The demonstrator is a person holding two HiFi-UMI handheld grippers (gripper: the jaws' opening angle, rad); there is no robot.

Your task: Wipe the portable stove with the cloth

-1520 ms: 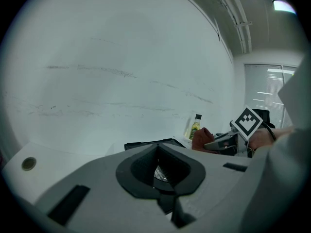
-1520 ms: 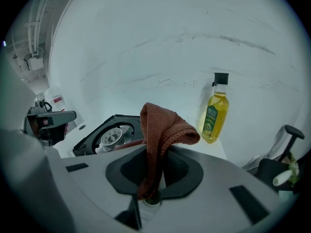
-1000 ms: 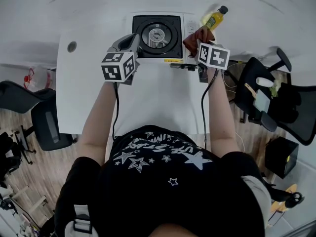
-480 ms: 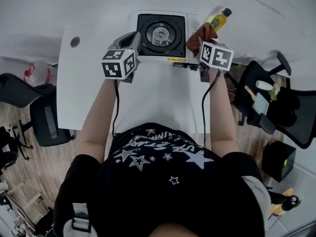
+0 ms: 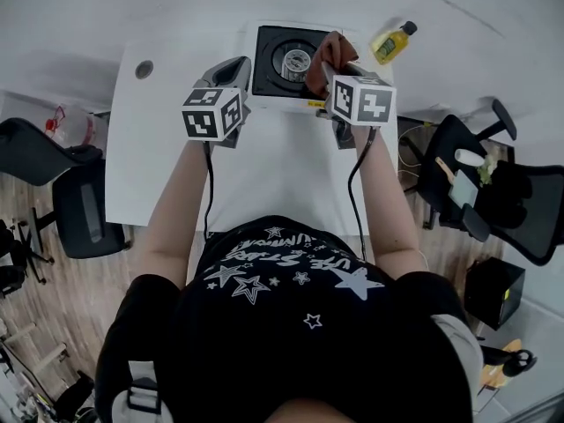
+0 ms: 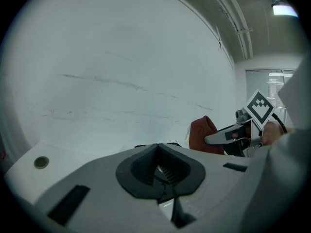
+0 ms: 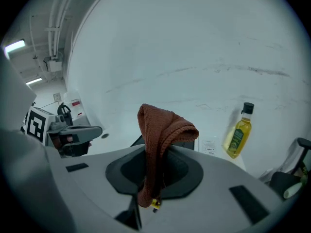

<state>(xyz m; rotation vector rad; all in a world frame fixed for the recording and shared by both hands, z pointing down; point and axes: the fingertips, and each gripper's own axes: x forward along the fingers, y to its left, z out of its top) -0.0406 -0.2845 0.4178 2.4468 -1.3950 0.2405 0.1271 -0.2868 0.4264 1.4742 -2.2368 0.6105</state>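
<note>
Head view — right gripper's [image 5: 331, 67] fingers clamp the cloth [image 5: 330, 48] over the stove [image 5: 271, 60]; left gripper's [image 5: 234, 67] fingers together.

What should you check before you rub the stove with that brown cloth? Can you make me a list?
1. Cloth pinched in the right gripper: ok, the jaws are shut on it.
2. Cloth above the stove: ok, it is over the black top.
3. Cloth touching the stove: cannot tell.
4. Left gripper out of the way: ok, shut and empty, by the stove's left side.
5. Oil bottle clear of the wiping: ok, it stands on the table, apart from the stove on its right.
</note>
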